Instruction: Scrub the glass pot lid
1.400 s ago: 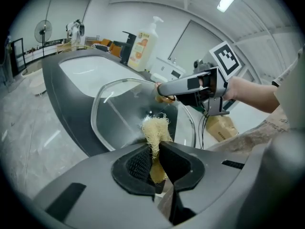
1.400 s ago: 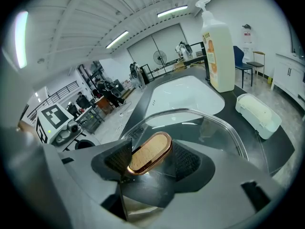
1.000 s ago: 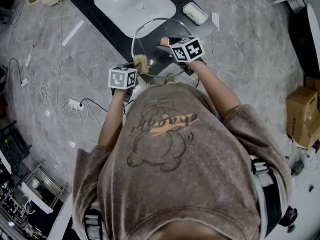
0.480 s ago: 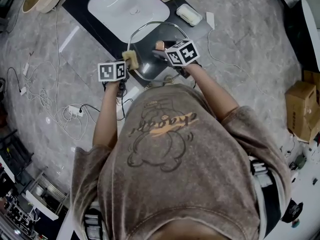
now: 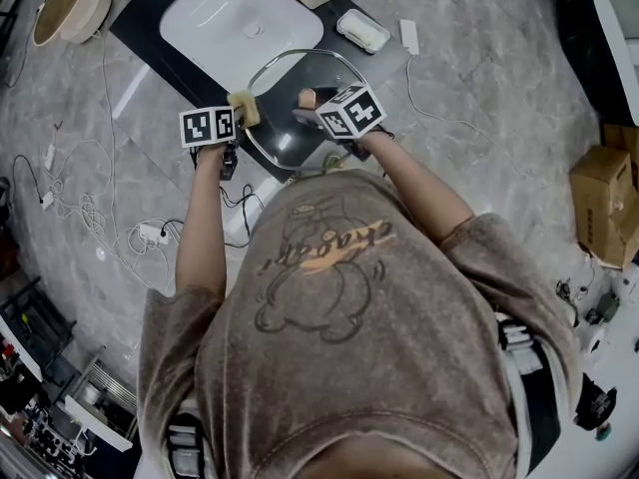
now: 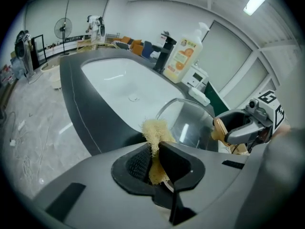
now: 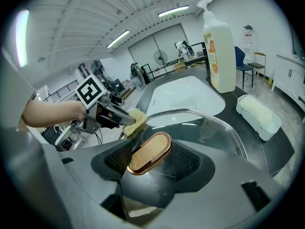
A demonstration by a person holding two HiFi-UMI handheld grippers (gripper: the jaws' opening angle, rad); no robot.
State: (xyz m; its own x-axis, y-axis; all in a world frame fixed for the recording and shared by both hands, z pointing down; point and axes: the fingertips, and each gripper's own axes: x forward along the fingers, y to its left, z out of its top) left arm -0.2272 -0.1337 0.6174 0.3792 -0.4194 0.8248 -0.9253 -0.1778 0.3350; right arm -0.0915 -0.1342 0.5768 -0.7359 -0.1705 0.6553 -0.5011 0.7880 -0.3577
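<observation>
The glass pot lid (image 5: pixel 334 68) is held over the dark counter in front of the sink, its metal rim showing in all views. My right gripper (image 5: pixel 319 105) is shut on the lid's wooden knob (image 7: pixel 150 151), which has a copper-coloured edge. My left gripper (image 5: pixel 231 120) is shut on a pale yellow fibrous scrubber (image 6: pixel 155 133). The scrubber (image 5: pixel 244 108) sits at the lid's left rim. In the right gripper view the scrubber (image 7: pixel 136 121) touches the near-left edge of the glass lid (image 7: pixel 214 128).
A white sink basin (image 5: pixel 240 18) lies just beyond the lid, with a black faucet (image 6: pixel 167 49) and an orange-labelled soap bottle (image 6: pixel 183 54) behind it. A white soap dish (image 5: pixel 361 30) sits on the counter at the right. Cables (image 5: pixel 140 233) trail on the marble floor at left.
The left gripper has carried the scrubber from inside the lid's left part out to its left rim. Both grippers and the lid now sit higher in the head view.
</observation>
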